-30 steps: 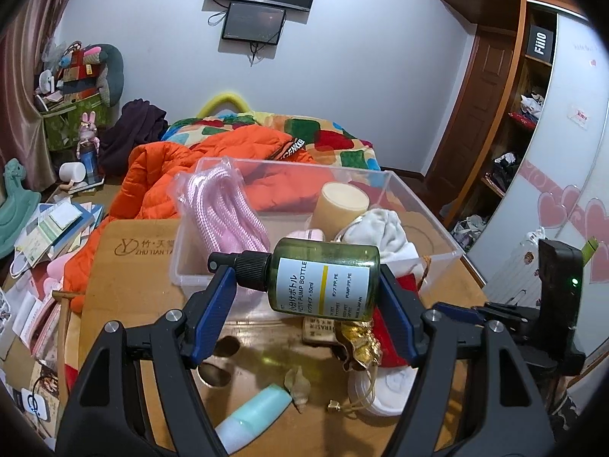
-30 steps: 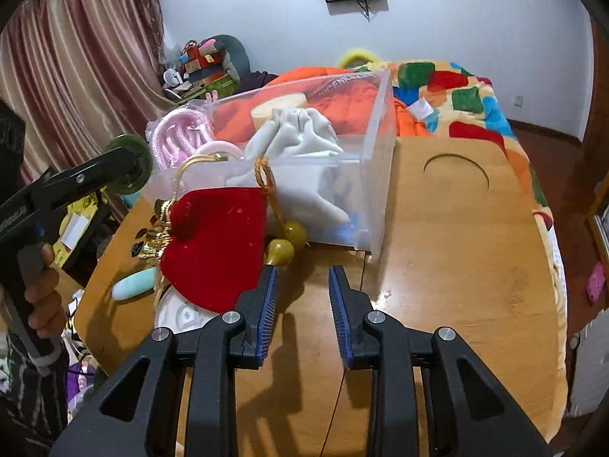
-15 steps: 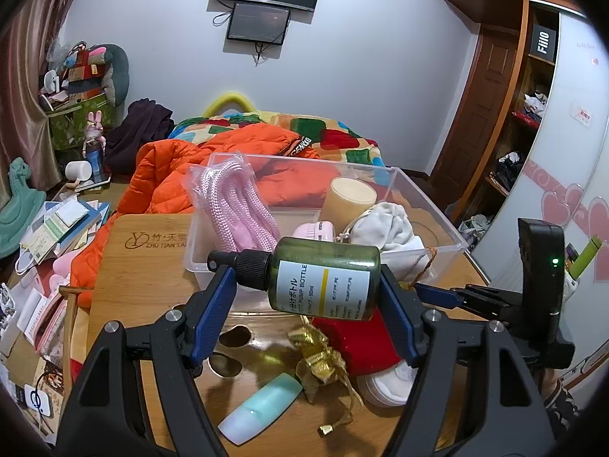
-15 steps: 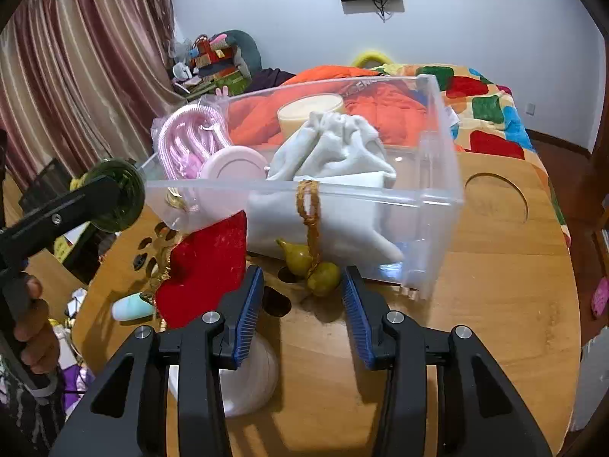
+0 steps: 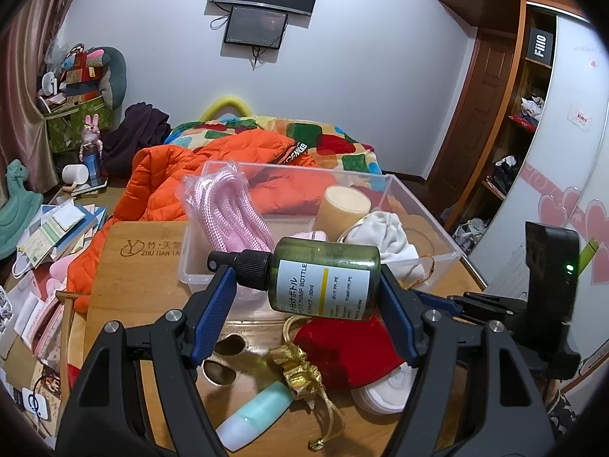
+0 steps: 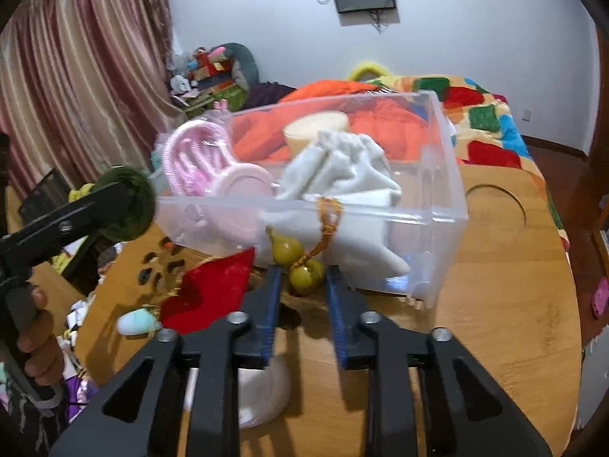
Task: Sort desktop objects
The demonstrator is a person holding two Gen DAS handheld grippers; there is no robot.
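Cluttered round wooden table (image 6: 495, 304). Left gripper (image 5: 304, 293) clamped green plastic pump bottle (image 5: 323, 278) endwise: light, slippery. Right gripper (image 6: 302, 289), jaws parted, straddled hard olive gourd charm (image 6: 304, 276); pinch its bulb.

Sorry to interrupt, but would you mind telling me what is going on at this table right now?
A person is sorting desk clutter into a clear plastic bin with two handheld grippers. The left gripper holds a green pump bottle sideways, just in front of the bin. The right gripper is open, its fingers on either side of the small gourd charm whose cord hangs over the bin's front wall. A red pouch and a mint tube lie on the wooden table.
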